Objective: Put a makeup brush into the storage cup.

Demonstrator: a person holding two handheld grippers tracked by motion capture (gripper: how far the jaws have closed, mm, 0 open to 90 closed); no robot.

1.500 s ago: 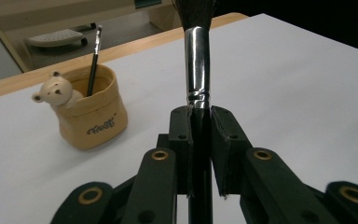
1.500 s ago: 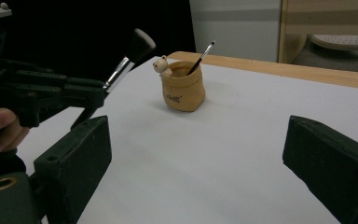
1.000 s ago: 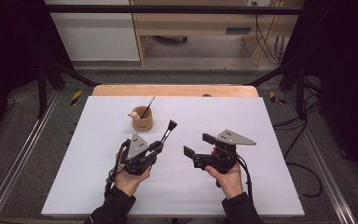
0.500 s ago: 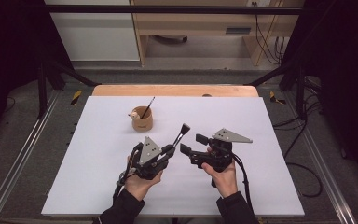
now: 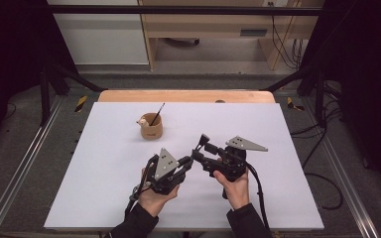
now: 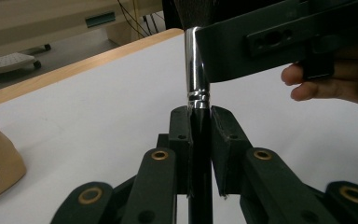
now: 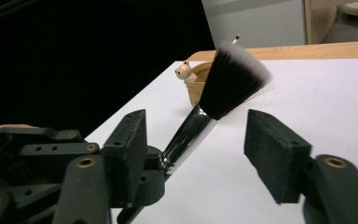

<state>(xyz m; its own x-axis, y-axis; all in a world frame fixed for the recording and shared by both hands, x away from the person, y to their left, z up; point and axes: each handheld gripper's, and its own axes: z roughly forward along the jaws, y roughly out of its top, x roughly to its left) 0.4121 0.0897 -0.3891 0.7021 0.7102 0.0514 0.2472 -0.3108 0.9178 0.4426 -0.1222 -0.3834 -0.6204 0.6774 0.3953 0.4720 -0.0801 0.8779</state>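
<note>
A white table top [image 5: 104, 193] is seen. A makeup brush [image 7: 214, 105] is clamped by its black handle in the left gripper [image 5: 191, 159]. Around its silver ferrule, the right gripper [image 5: 201, 148] jaws have just been closing, pads not yet touching. A ceramic cup [image 5: 151, 128] stands well apart.

Item under handling: a makeup brush [image 7: 214, 107] with a black handle, a polished silver ferrule and a flared head of black bristles tipped white. In the right gripper view it slants from lower left up to the centre of the frame, head uppermost and fanned. In the left gripper view the brush [image 6: 196, 70] stands upright at frame centre, handle below, ferrule above. In the high view the brush [image 5: 198, 147] sits just right of centre, above the white table.
</note>
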